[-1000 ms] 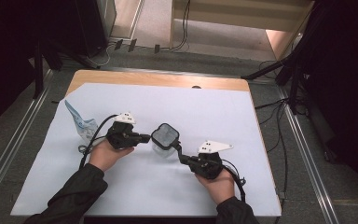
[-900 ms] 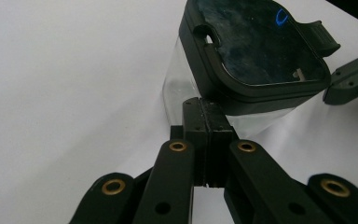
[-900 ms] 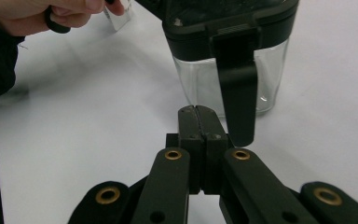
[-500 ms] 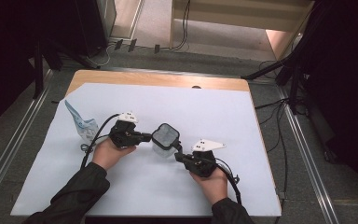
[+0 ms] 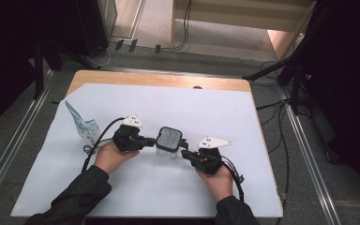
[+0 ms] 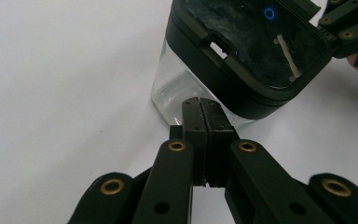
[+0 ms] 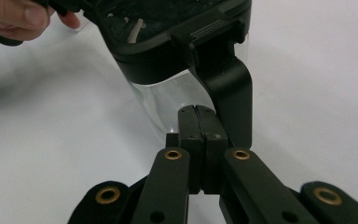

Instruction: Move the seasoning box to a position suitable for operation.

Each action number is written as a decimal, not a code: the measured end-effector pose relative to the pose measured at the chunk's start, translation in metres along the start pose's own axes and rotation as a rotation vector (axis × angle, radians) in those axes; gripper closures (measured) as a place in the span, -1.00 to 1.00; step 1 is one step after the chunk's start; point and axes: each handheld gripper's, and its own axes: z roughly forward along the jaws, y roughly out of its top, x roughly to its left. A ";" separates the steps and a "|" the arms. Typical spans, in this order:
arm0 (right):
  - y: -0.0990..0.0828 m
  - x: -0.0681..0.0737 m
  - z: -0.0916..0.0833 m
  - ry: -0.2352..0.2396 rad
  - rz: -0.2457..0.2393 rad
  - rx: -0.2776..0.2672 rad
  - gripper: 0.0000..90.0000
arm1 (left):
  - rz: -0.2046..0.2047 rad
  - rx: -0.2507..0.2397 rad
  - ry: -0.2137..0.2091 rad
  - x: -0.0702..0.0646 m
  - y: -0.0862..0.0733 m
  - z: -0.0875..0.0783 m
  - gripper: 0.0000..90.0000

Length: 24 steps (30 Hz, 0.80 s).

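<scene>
A clear square container (image 5: 168, 151) with a black lid (image 5: 169, 138) stands on the white sheet between my two grippers. In the left gripper view the container's glass wall (image 6: 172, 88) lies just beyond my left gripper (image 6: 200, 103), whose jaws are shut with nothing between them. My left gripper (image 5: 153, 140) points at the lid's left side. My right gripper (image 5: 183, 153) points at the container's near right corner. Its jaws (image 7: 196, 111) are also shut and empty, right below the lid's black latch (image 7: 228, 79). I cannot tell whether either tip touches the container.
A crumpled blue and white plastic bag (image 5: 82, 125) lies on the sheet to the left of the left hand. The white sheet (image 5: 215, 108) covers most of the wooden table (image 5: 159, 79). Cables trail from both grippers toward the person.
</scene>
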 end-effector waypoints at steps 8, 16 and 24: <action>0.001 -0.011 -0.001 -0.014 0.010 -0.004 1.00 | 0.019 0.008 -0.020 -0.007 0.000 0.002 1.00; 0.002 -0.020 -0.005 -0.019 0.050 -0.018 1.00 | 0.028 0.021 -0.042 -0.013 -0.001 0.005 0.98; 0.004 -0.022 -0.016 -0.008 0.042 0.004 1.00 | 0.050 0.008 -0.043 -0.009 -0.003 -0.003 0.23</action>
